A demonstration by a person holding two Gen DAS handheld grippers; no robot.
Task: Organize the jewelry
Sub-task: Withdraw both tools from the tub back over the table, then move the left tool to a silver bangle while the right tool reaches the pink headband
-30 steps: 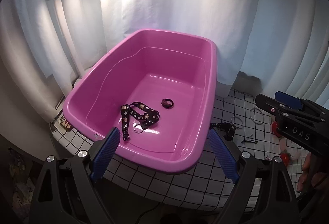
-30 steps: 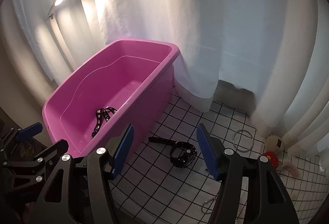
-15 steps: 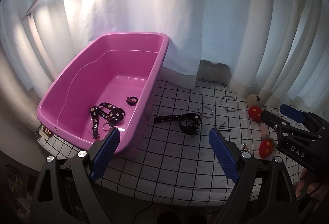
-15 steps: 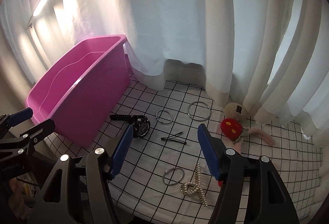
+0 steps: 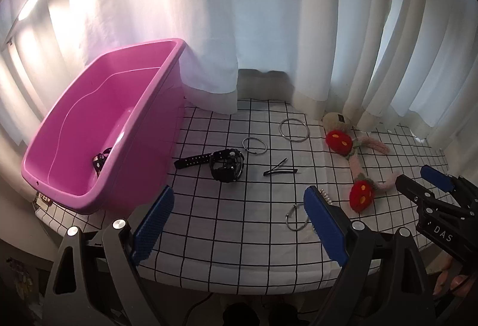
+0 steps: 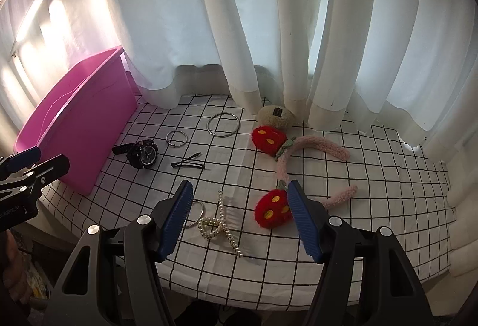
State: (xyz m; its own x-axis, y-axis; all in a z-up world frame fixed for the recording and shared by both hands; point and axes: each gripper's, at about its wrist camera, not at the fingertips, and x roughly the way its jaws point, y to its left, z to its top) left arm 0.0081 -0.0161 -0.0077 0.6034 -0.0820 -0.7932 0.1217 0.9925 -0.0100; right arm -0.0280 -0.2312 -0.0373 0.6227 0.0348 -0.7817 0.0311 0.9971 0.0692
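A pink tub (image 5: pixel 167 63) (image 6: pixel 77 113) stands at the table's left with a black patterned strap (image 5: pixel 100 158) inside. On the checked cloth lie a black watch (image 5: pixel 224 166) (image 6: pixel 142 153), two silver rings (image 5: pixel 254 145) (image 5: pixel 293 130), black hair clips (image 5: pixel 279 170) (image 6: pixel 188 163), a small ring (image 5: pixel 294 217), a pearl clip (image 6: pixel 219 224) and a pink strawberry headband (image 5: pixel 355 158) (image 6: pixel 286 164). My left gripper (image 5: pixel 236 221) is open and empty above the front edge. My right gripper (image 6: pixel 239 215) is open and empty over the pearl clip and the headband.
White curtains (image 6: pixel 239 27) hang close behind the table. A beige plush pouch (image 6: pixel 276 115) sits by the curtain hem. The table's front edge (image 5: pixel 239 281) is just below the grippers. The other gripper shows at each view's side (image 5: pixel 439 206) (image 6: pixel 27 173).
Both views have swung right, away from the tub and over the cloth with the jewelry. Both grippers stay open and empty.
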